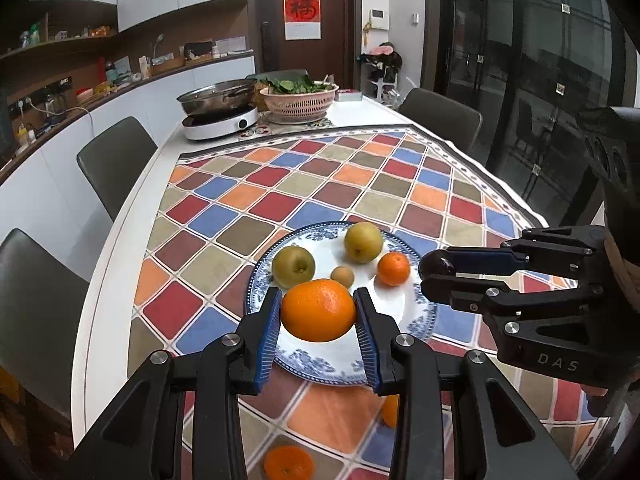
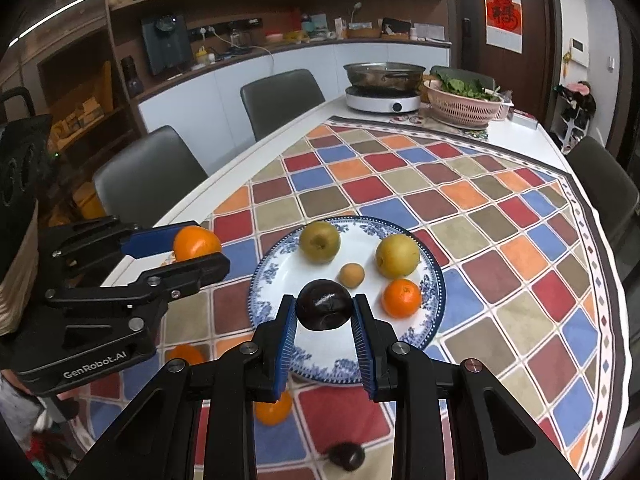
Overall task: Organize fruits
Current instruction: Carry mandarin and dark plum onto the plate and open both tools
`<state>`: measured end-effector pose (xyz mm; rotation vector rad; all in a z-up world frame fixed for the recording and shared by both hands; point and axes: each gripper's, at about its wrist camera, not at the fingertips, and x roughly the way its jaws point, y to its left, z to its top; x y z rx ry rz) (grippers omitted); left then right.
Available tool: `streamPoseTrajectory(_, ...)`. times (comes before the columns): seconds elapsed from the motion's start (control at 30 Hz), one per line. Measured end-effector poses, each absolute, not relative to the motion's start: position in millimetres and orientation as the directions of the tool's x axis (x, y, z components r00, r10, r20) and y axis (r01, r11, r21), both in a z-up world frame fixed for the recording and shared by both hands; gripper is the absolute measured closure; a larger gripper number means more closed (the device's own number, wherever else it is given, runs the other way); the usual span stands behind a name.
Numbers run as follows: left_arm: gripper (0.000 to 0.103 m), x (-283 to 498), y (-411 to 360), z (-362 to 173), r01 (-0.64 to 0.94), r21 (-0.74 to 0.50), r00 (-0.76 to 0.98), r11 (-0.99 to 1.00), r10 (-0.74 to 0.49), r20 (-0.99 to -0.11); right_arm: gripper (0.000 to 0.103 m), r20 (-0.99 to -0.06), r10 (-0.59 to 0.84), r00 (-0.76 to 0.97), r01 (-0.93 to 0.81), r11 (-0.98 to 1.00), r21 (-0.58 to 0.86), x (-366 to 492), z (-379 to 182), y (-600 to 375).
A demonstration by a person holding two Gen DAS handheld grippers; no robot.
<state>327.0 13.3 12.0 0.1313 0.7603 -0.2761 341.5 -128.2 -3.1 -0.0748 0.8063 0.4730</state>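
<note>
Fruit is gathering on the blue-patterned plate (image 1: 416, 320), with more loose on the checked tablecloth (image 1: 328, 184) nearer the person: an orange on the cloth (image 1: 287, 465) at about 6 o'clock of the plate, and a dark plum on the cloth (image 2: 347, 456) close by. The left gripper (image 1: 318, 312) is clamped on a large orange (image 1: 319, 309) over the plate's near rim. The right gripper (image 1: 434, 270) is pinched narrow around a dark plum (image 2: 324, 305), coming in from about 3 o'clock.

Farther in lie two green pears (image 1: 293, 266) (image 1: 363, 242), a small brown fruit (image 1: 342, 276) and a small orange (image 1: 393, 268). The risk, as I judge it, is crowding: both grippers close in on one plate and may knock together. A round fruit released near the rim could roll off, or bump the small brown fruit. Squeezing harder could bruise the plum.
</note>
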Motion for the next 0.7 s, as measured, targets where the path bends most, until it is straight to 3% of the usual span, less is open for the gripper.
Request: streamPoseTrajectory(0.7,0.067,399,30,-44,0.304,-0.041,0.582,0.952,-0.22,-0.783,0.074,-0.783,0.339,0.521,-0.397,0.909,0.129,410,-47,-107)
